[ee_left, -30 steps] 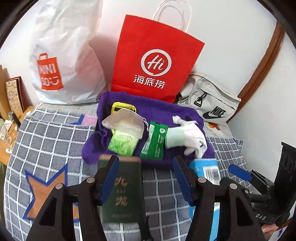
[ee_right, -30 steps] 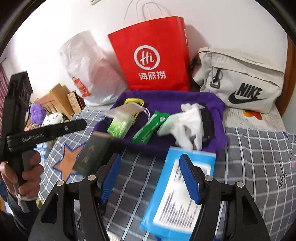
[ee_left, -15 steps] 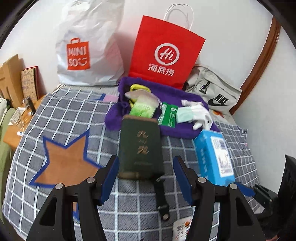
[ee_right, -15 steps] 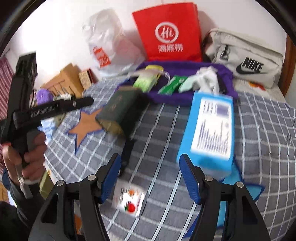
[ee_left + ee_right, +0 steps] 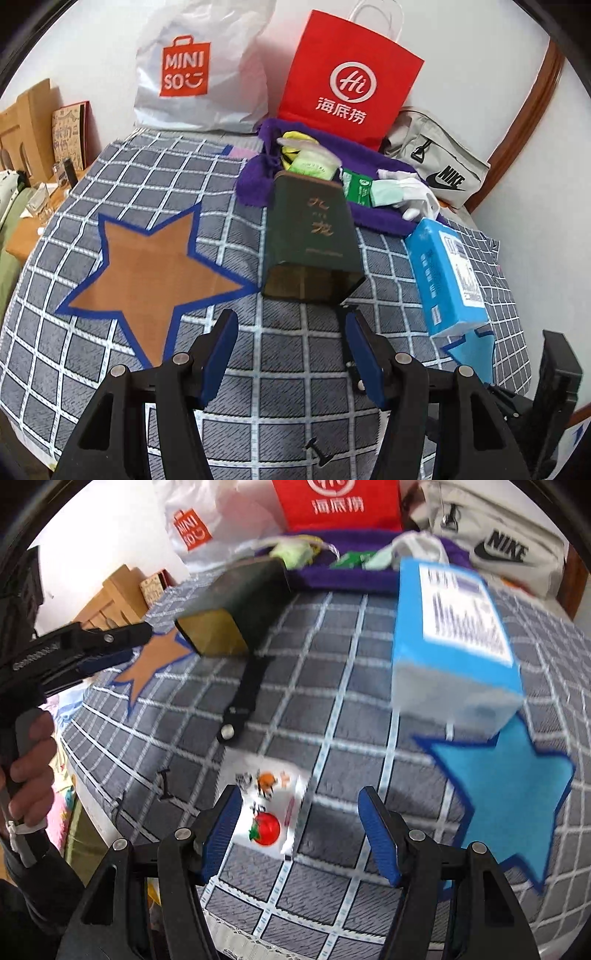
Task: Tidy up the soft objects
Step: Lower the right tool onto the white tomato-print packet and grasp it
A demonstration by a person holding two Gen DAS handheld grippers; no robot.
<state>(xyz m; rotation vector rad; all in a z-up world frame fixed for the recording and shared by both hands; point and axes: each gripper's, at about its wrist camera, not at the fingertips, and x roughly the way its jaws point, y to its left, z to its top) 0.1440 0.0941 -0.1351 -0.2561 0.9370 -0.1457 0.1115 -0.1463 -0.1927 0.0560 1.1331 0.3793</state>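
Observation:
A purple towel (image 5: 373, 218) lies at the back of the checked bed, carrying a green tissue pack (image 5: 312, 164), a green sachet (image 5: 356, 186) and white gloves (image 5: 410, 192). A dark green box (image 5: 312, 236) lies in front of it, and a blue tissue pack (image 5: 448, 273) to its right. My left gripper (image 5: 291, 354) is open and empty, a short way in front of the green box. My right gripper (image 5: 299, 834) is open over a small white packet with a tomato picture (image 5: 271, 812). The blue tissue pack (image 5: 454, 635) lies further back right.
A red paper bag (image 5: 347, 77), a white Miniso bag (image 5: 201, 66) and a grey Nike bag (image 5: 439, 166) stand against the wall. A black strap (image 5: 245, 701) lies beside the green box (image 5: 236, 605). An orange star patch (image 5: 147, 273) and a blue star patch (image 5: 506, 794) mark the cover.
Both grippers have pulled back from the towel toward the bed's front. The green box and blue pack now lie farther ahead, and the white tomato packet has come between the right fingers.

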